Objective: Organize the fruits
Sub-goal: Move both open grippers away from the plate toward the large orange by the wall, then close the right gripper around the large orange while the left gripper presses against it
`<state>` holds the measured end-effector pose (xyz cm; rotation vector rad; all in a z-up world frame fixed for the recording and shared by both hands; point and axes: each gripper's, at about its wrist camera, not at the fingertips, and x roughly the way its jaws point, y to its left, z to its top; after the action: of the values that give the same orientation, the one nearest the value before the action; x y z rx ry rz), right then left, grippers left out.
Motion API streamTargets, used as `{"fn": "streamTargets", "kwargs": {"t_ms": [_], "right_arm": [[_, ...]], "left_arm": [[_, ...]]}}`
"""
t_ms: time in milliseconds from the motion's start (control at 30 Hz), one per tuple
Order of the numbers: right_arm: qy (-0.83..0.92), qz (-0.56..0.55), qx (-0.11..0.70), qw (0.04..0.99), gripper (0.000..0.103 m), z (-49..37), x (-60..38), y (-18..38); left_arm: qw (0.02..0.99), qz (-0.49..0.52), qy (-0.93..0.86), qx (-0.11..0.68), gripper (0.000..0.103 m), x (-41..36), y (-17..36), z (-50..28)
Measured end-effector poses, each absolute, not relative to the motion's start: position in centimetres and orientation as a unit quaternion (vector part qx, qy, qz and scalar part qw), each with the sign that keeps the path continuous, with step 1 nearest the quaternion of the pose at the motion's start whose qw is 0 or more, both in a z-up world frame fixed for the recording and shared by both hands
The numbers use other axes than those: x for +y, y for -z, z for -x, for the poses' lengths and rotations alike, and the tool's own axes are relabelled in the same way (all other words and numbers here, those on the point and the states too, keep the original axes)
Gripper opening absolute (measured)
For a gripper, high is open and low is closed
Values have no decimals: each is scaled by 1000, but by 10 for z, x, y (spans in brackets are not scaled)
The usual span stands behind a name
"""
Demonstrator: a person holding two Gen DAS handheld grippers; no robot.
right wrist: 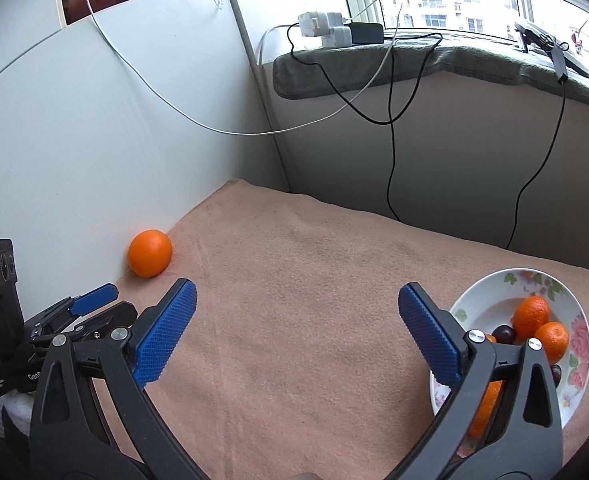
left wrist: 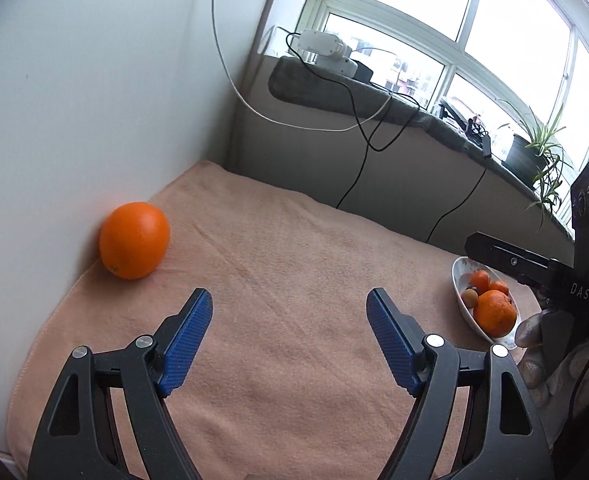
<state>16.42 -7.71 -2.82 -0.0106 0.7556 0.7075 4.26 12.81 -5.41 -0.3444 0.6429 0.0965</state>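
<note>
A lone orange (left wrist: 134,240) (right wrist: 150,253) lies on the peach towel (left wrist: 278,264) against the white wall at the left. A floral white bowl (right wrist: 494,292) (left wrist: 460,276) at the right holds several oranges and small dark fruits. My left gripper (left wrist: 289,304) stands open and empty, the orange ahead to its left. My right gripper (right wrist: 297,298) is wide open with nothing between its fingers, its right finger in front of the bowl. The left gripper shows at the left edge of the right wrist view.
A white wall (left wrist: 74,120) borders the towel on the left. Behind it runs a low wall with a grey-covered sill (right wrist: 374,68) carrying chargers, hanging cables (right wrist: 392,152) and a potted plant (left wrist: 542,148). A gloved hand (left wrist: 534,344) holds the right gripper.
</note>
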Motion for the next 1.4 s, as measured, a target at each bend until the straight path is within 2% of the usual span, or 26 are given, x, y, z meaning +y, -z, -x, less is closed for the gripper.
{"fn": "streamTargets", "kwargs": {"t_ms": [267, 733, 933, 1133, 1400], "right_arm": [[-413, 6, 371, 832, 103, -177, -7, 34], [-530, 48, 405, 744, 103, -196, 115, 62], [-560, 50, 426, 709, 101, -204, 154, 83], [-573, 54, 442, 688, 95, -209, 178, 103], [-590, 31, 467, 658, 94, -216, 193, 123]], "left_arm": [[925, 199, -114, 303, 80, 176, 74, -27], [916, 215, -141, 307, 78, 203, 92, -40], [915, 206, -141, 317, 68, 207, 96, -51], [915, 204, -135, 320, 64, 210, 98, -58], [910, 201, -138, 335, 60, 215, 108, -66]]}}
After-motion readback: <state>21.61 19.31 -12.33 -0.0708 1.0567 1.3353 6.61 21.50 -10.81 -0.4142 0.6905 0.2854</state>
